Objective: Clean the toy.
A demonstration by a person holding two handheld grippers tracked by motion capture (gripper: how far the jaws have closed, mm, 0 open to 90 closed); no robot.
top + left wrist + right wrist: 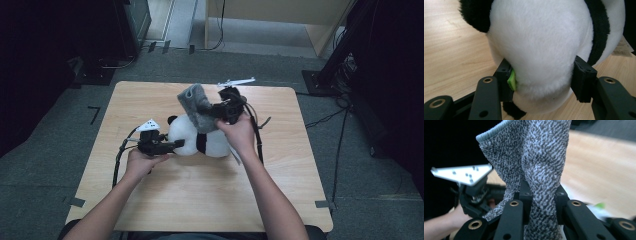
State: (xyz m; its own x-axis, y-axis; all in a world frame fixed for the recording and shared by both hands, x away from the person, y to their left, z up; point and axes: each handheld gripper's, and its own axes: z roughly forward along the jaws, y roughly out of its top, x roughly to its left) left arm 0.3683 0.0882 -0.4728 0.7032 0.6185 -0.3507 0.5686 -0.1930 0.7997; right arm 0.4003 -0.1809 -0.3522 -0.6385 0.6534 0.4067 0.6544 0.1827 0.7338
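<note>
I find the plush panda [197, 137] lying at the centre of the high view, on the wooden table [200, 200]. My left gripper [167, 146], at centre-left of that view, has its jaws pressed into the white plush from both sides; in the left gripper view the fur bulges between the two pads [584, 80], and a green tab [511, 80] sits against the left one. I judge this grip serves to pin the toy in place.

My right gripper [220, 111], just above centre in the high view, is clenched on a grey knitted garment [196, 106]. The right gripper view shows the fabric [536, 170] pinched tight between the jaws and rising toward the top of the frame. The cloth stands up off the panda's body, so I take it that the garment is being pulled off or worked onto the toy; which of the two I cannot tell.

A paper label [622, 47] hangs at the right edge of the left gripper view. The trailing cable [258, 142] crosses the table beside the right hand [239, 134] and could snag.
</note>
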